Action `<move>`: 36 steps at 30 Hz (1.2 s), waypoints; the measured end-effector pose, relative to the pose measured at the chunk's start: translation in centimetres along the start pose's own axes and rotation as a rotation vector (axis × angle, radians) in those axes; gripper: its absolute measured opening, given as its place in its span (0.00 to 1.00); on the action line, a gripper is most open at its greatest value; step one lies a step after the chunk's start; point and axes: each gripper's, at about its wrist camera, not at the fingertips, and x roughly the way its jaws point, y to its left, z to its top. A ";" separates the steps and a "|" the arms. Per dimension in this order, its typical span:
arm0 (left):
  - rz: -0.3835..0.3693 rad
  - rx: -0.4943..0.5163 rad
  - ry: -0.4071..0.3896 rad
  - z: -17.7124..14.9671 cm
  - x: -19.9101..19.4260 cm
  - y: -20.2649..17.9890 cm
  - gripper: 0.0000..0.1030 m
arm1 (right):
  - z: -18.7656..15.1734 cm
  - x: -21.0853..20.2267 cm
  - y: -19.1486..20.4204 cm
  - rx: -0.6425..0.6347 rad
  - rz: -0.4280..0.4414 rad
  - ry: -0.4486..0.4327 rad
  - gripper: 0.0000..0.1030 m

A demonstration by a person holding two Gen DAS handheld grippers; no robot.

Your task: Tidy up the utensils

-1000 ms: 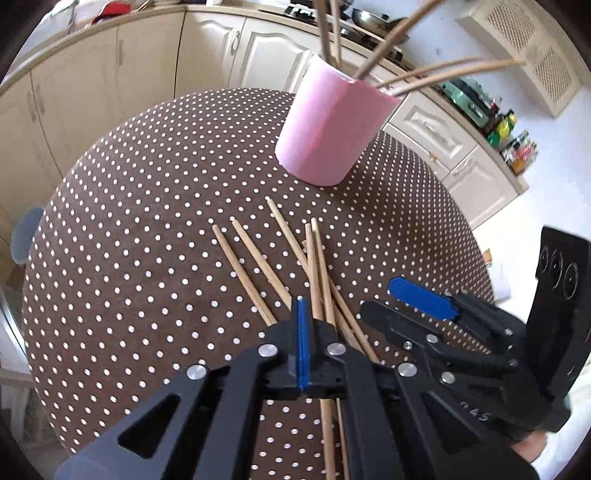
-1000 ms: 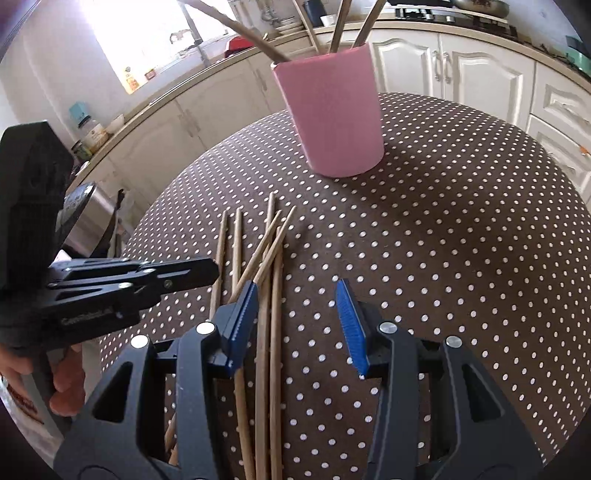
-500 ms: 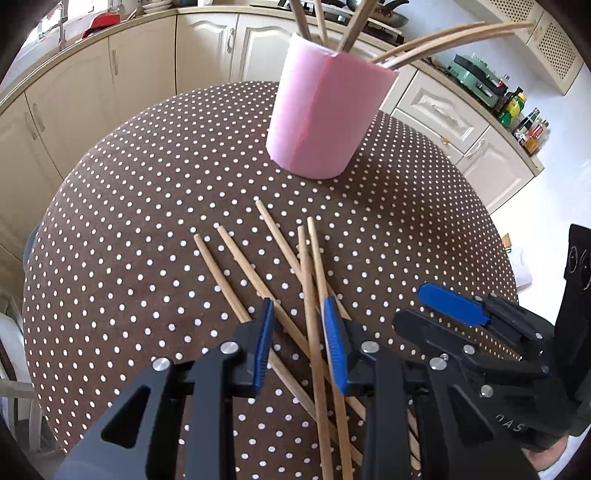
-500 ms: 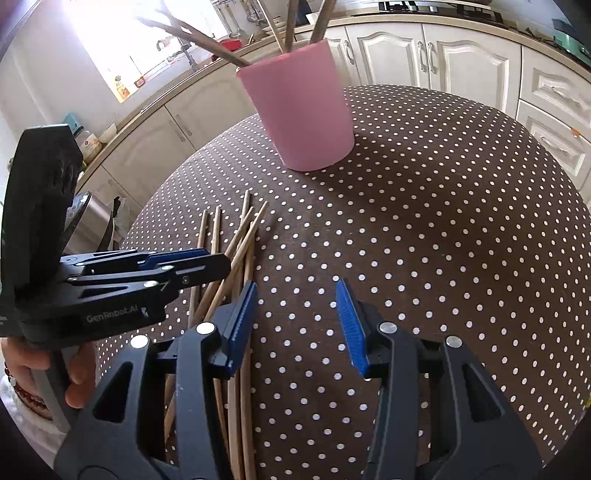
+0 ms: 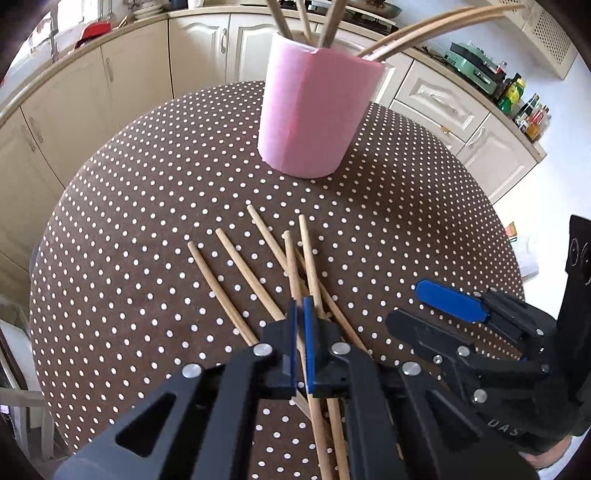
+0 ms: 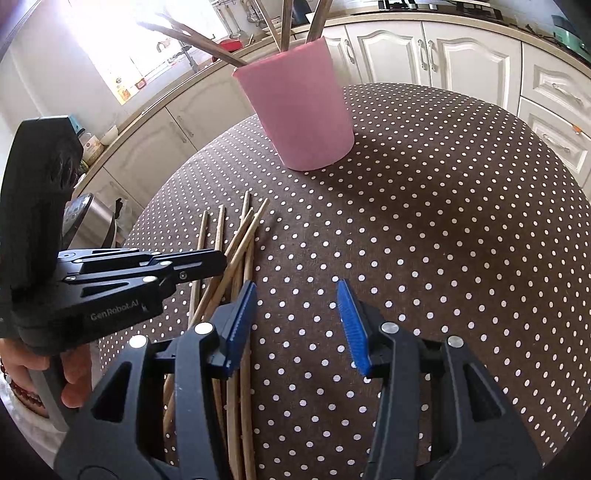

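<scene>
This is a home kitchen. Cream cabinet doors (image 5: pixel 199 55) with raised panels and metal handles run along the far side under a pale worktop (image 6: pixel 443 20), and drawers (image 5: pixel 436 98) continue to the right. A hob (image 6: pixel 439 8) is set into the worktop at far right in the right wrist view. A bright window (image 6: pixel 110 44) with a tap (image 6: pixel 184 55) below it marks the sink at far left. Sauce bottles (image 5: pixel 532 114) and a green appliance (image 5: pixel 476 64) stand on the worktop at far right. The near round bench wears a brown polka-dot cloth (image 5: pixel 147 221), a domestic touch.
</scene>
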 end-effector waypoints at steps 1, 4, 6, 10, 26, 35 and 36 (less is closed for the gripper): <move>0.005 0.008 0.002 0.1 0.1 -0.2 0.04 | 0.0 0.1 0.1 -0.002 0.001 0.002 0.44; 0.000 0.005 0.017 0.1 0.1 0.1 0.05 | 0.1 0.2 0.5 -0.008 0.003 0.004 0.44; -0.003 -0.007 0.018 0.2 0.2 0.3 0.05 | 0.1 0.4 0.8 -0.012 0.001 0.006 0.44; -0.011 -0.010 0.003 0.1 0.2 0.9 0.05 | 0.2 0.8 1.4 -0.021 0.002 0.015 0.44; 0.034 0.015 0.040 0.7 0.4 -0.3 0.08 | 0.3 1.1 2.1 -0.026 0.000 0.015 0.44; -0.004 -0.020 0.005 0.4 0.3 0.6 0.06 | 0.7 1.1 1.4 -0.026 0.010 0.025 0.44; -0.021 -0.037 -0.001 0.3 0.0 1.1 0.06 | 0.8 1.2 1.7 -0.027 0.011 0.027 0.44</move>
